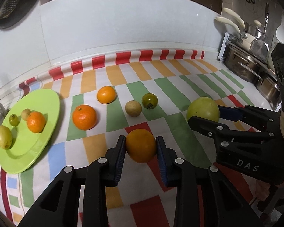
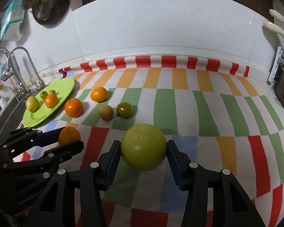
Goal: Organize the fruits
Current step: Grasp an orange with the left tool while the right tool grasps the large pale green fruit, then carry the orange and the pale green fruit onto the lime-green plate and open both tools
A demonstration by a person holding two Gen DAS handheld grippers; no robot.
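We have the left tongs [image 1: 141,145] clamped on an orange [image 1: 140,145] at its widest girth, near the green plate [image 1: 37,151]. Right tongs [image 2: 143,147] grip a large green fruit [image 2: 143,147] the same way, over the cloth-covered surface [image 2: 198,104]. Both fruits look firm, round, smooth-skinned: likely to roll or slip; the green one probably heavier.

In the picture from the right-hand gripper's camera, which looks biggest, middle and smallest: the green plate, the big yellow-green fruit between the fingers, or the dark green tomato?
1. Green plate
2. Yellow-green fruit, though it sits nearest the camera, which inflates it
3. Dark green tomato
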